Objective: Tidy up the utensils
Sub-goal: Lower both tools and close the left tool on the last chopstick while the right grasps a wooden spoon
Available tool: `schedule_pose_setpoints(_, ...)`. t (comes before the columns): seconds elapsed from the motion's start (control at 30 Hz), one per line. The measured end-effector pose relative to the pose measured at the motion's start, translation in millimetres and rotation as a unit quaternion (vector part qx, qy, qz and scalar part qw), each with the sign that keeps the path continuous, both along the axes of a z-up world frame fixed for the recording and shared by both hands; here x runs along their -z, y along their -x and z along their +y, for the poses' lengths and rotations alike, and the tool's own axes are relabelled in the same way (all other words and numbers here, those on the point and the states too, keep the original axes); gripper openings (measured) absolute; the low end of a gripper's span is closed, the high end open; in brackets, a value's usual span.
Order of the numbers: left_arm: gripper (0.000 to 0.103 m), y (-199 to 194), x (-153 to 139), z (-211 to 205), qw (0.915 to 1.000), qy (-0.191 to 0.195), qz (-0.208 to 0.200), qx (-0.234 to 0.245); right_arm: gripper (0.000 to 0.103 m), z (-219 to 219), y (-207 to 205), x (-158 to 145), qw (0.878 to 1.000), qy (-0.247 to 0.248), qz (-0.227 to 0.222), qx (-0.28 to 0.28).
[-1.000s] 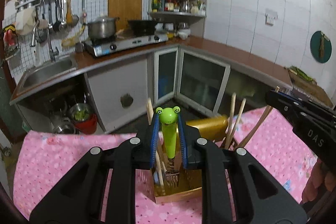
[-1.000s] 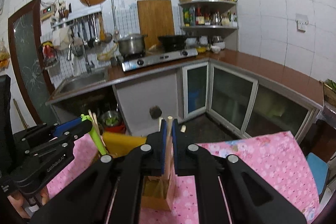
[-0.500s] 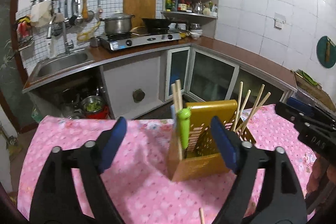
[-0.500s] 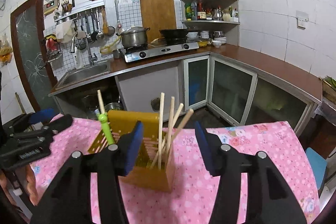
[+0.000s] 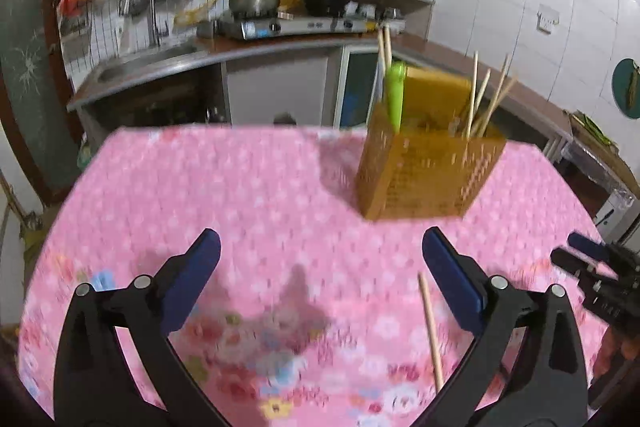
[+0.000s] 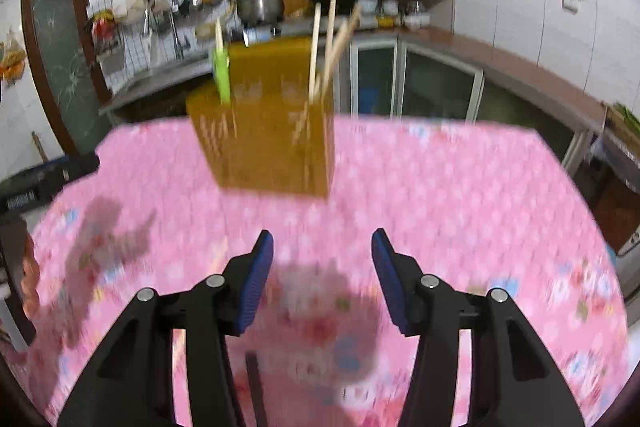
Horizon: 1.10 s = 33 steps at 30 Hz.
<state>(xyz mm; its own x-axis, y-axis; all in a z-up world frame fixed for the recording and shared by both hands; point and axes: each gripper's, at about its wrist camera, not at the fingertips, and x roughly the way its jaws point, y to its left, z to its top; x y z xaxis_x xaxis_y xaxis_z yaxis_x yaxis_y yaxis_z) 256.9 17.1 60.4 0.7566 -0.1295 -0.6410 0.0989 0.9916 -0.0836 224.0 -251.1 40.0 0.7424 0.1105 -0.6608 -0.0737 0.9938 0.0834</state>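
Note:
A yellow utensil holder (image 5: pixel 424 171) stands on the pink tablecloth (image 5: pixel 248 187); it also shows in the right wrist view (image 6: pixel 268 143). A green-handled fork (image 5: pixel 394 95) and several wooden chopsticks (image 5: pixel 486 103) stand in it. One loose chopstick (image 5: pixel 430 327) lies on the cloth by my left gripper's right finger. My left gripper (image 5: pixel 320 279) is open and empty, pulled back from the holder. My right gripper (image 6: pixel 322 279) is open and empty too; it also shows in the left wrist view (image 5: pixel 600 275).
A kitchen counter (image 5: pixel 280 43) with sink, stove and pot runs behind the table. A dark thin object (image 6: pixel 254 387) lies on the cloth near my right gripper. The cloth's edges fall away on all sides.
Both grippers let go of the fork and the chopsticks, opened wide, and pulled back and down from the holder. The utensils stay in the holder.

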Motion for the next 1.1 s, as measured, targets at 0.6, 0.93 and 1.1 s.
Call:
schedule_pose_setpoints(0.6,0.098,2,65,-29,0.9950,-0.013,0.098,0.018,0.041,38,38,73,0.994,0.010,0.096,-0.049)
schedule_pose_setpoints(0.93,0.097,-2,59,-47,0.9945,-0.008,0.099,0.033,0.009,40,28,79,0.992,0.038,0.116,-0.039)
schedule_pose_setpoints(1.1,0.090,-7,66,-64,0.9923,-0.010,0.112,0.052,0.009,26,20,77,0.992,0.040,0.116,-0.027)
